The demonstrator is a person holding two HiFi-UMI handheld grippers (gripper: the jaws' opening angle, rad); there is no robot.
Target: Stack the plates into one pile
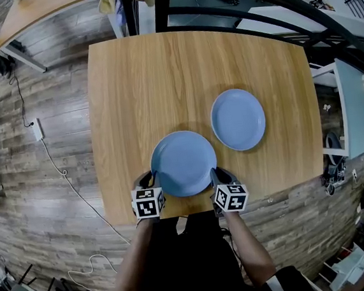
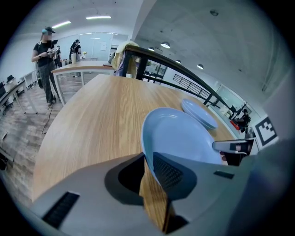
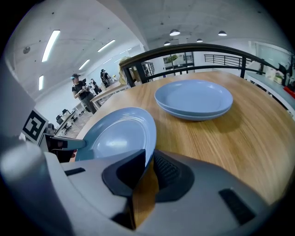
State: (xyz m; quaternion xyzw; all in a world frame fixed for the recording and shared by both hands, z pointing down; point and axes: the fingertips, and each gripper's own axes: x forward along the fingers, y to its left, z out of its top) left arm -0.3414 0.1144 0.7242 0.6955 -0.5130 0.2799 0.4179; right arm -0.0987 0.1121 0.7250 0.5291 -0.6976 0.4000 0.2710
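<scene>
A light blue plate [image 1: 183, 162] hangs over the near edge of the wooden table [image 1: 162, 73], held by both grippers. My left gripper [image 1: 152, 180] is shut on its left rim and my right gripper [image 1: 215, 175] is shut on its right rim. In the left gripper view the plate [image 2: 184, 138] rises tilted from the left gripper [image 2: 148, 170], its rim between the jaws. The right gripper view shows the plate [image 3: 117, 133] with its edge pinched in the right gripper [image 3: 150, 168]. A pile of two blue plates [image 1: 238, 119] [image 2: 199, 114] [image 3: 193, 99] lies flat at the right middle.
The table's front edge [image 1: 195, 212] runs just below the grippers. A dark railing [image 1: 233, 9] and glass run behind the table's far side. Another wooden table [image 1: 41, 11] stands at the far left. A white cable [image 1: 59, 166] lies on the plank floor. People [image 2: 46, 60] stand far off.
</scene>
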